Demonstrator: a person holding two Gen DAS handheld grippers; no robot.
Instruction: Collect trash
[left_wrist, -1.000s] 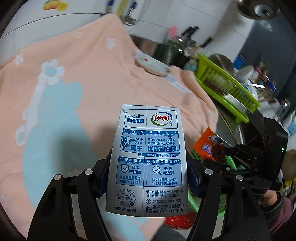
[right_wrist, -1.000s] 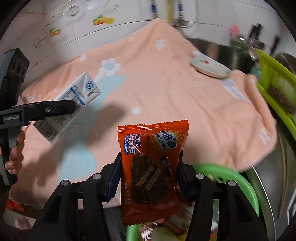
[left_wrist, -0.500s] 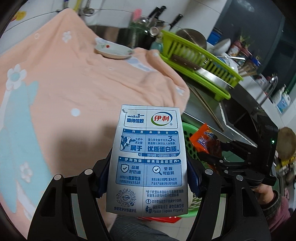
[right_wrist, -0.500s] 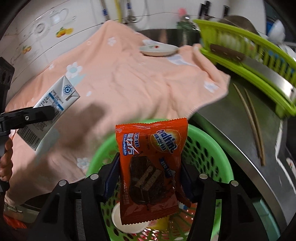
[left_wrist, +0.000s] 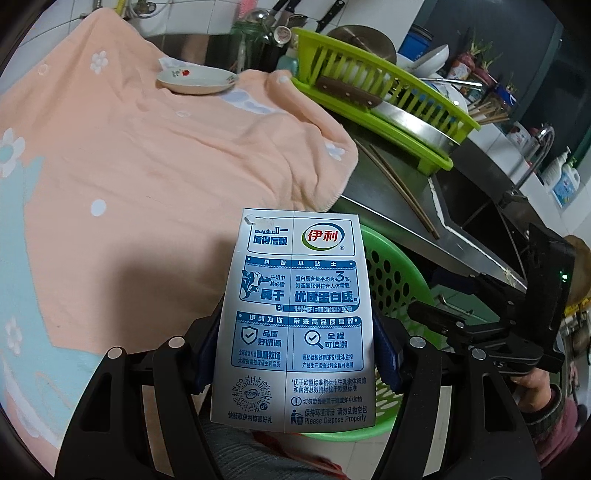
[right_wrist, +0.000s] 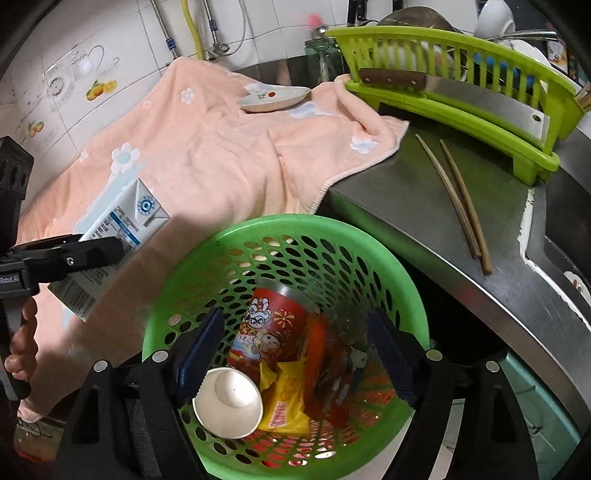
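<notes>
The right gripper (right_wrist: 295, 354) hangs over the green basket (right_wrist: 373, 251) with its jaws spread and nothing between the blue ribbed pads (right_wrist: 201, 347); the jaws have just been opening. The orange wrapper (right_wrist: 321, 365) lies blurred in the basket, upright against the far-right side of the heap; its print cannot be read. Beside it: a red printed cup (right_wrist: 271, 325) on its side, a white paper cup (right_wrist: 229, 404) showing its base, and a yellow packet (right_wrist: 282, 402). Items deeper down are hidden under these. The basket is perforated plastic, round, with its near rim cut off by the gripper's black frame. The left gripper (left_wrist: 295, 354) pinches a milk carton (left_wrist: 295, 317) between its pads; the carton stands upright, flat-faced, glossy white with blue print, its lower edge hiding much of the basket behind it. In the right view the same carton sits left of the basket, over the peach towel (right_wrist: 221, 155); a hand (right_wrist: 22, 347) shows only partly at the edge. The towel is soft, creased, flower-printed, draped over the counter. On it, a shallow dish (right_wrist: 275, 99). Two chopsticks (right_wrist: 454, 195) lie on the steel counter (right_wrist: 399, 206). A cleaver (right_wrist: 454, 94) rests along the lime slatted rack (right_wrist: 517, 110); the rack's contents are too crowded to sort.
</notes>
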